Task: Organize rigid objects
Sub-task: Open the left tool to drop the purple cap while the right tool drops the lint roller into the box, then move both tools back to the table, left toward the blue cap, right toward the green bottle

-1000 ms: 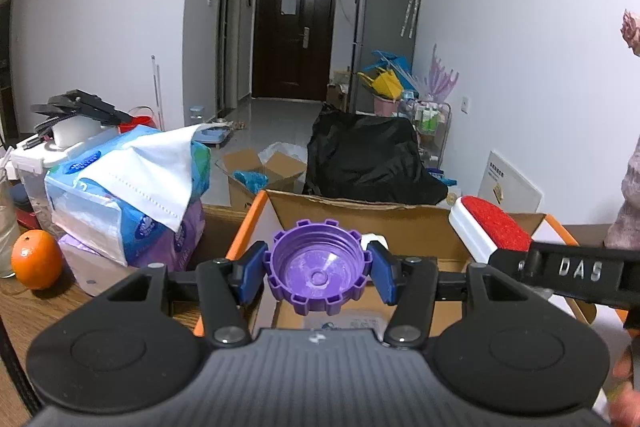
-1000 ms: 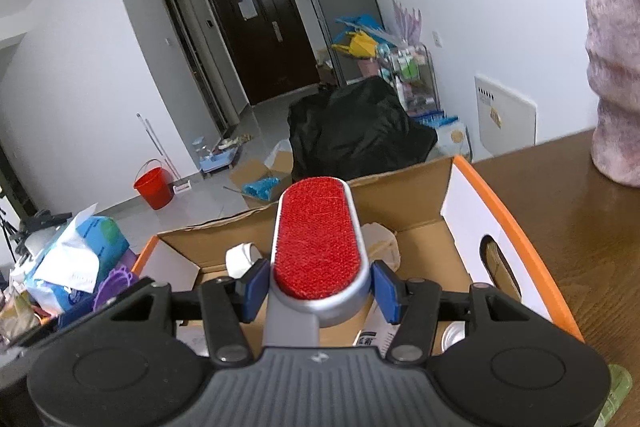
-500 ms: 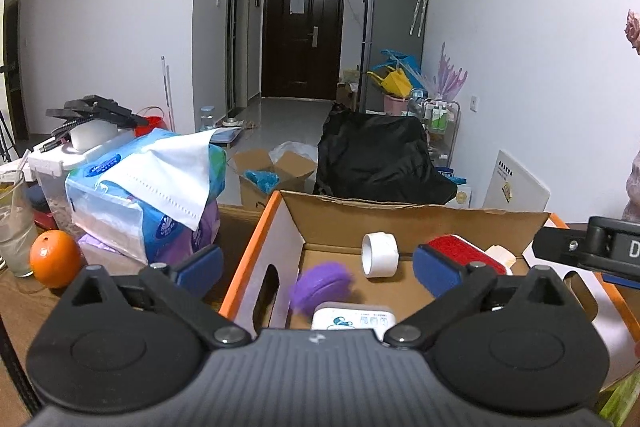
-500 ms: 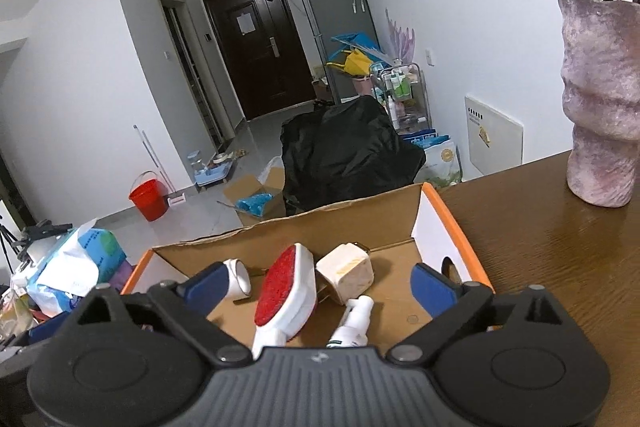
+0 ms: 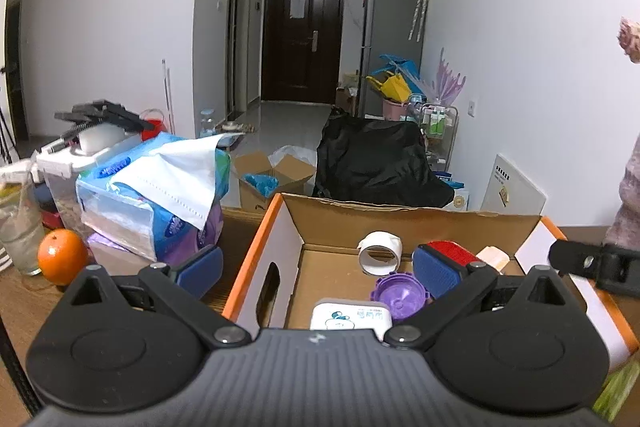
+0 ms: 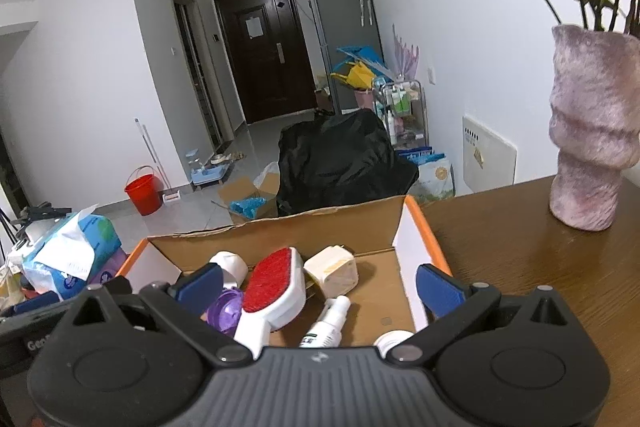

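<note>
An orange-edged cardboard box (image 5: 276,215) stands open on the wooden table; it also shows in the right wrist view (image 6: 424,227). Inside lie a purple lid (image 5: 400,294), a red lint brush (image 6: 270,283), a white tape roll (image 5: 380,251), a cream block (image 6: 331,270), a white spray bottle (image 6: 328,323) and a white case (image 5: 351,315). My left gripper (image 5: 318,269) is open and empty above the box's near left side. My right gripper (image 6: 318,289) is open and empty above the box's near side.
Tissue packs (image 5: 160,195), an orange (image 5: 62,255) and a glass (image 5: 20,227) sit left of the box. A purple vase with flowers (image 6: 590,131) stands on the table (image 6: 520,267) to the right. The right gripper's body (image 5: 600,265) reaches in over the box's right side.
Both grippers opened: the left let the purple lid drop into the box, the right let the red lint brush drop in. Both have since pulled back a little.
</note>
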The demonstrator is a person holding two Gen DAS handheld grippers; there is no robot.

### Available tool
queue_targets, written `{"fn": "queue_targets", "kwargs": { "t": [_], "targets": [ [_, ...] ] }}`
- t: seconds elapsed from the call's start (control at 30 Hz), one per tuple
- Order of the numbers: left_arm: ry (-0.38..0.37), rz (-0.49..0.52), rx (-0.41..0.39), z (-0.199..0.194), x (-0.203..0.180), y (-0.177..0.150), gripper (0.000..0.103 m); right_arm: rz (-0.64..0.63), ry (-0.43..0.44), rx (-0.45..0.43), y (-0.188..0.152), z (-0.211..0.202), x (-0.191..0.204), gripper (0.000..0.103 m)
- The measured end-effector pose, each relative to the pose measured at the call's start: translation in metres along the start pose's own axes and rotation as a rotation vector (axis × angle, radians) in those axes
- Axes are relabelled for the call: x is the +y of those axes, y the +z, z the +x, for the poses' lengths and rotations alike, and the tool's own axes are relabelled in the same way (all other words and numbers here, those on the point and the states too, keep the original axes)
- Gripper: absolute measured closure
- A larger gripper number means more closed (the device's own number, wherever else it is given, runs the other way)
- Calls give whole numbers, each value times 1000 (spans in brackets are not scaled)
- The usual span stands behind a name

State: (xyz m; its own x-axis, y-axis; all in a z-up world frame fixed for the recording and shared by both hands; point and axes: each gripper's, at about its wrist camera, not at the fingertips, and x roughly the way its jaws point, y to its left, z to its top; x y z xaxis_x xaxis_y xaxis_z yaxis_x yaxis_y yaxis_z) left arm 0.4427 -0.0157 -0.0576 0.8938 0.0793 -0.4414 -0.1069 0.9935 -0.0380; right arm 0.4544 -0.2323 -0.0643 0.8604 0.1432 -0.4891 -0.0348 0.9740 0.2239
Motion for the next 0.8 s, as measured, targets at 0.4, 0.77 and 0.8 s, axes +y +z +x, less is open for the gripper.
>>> {"fn": "queue_targets", "kwargs": {
  "t": [0.4,0.77,0.8],
  "targets": [
    [4,17,-38,-32,10,-10,0,-112,3,-75,-13,-44,-9,0],
    [-13,32,-45,-60,13,-27,0,-167,18,-88,-34,-75,-19,0],
    [-15,37,-44,-62,13,-30,0,-171,17,-89,-36,-77,-20,0]
  ]
}}
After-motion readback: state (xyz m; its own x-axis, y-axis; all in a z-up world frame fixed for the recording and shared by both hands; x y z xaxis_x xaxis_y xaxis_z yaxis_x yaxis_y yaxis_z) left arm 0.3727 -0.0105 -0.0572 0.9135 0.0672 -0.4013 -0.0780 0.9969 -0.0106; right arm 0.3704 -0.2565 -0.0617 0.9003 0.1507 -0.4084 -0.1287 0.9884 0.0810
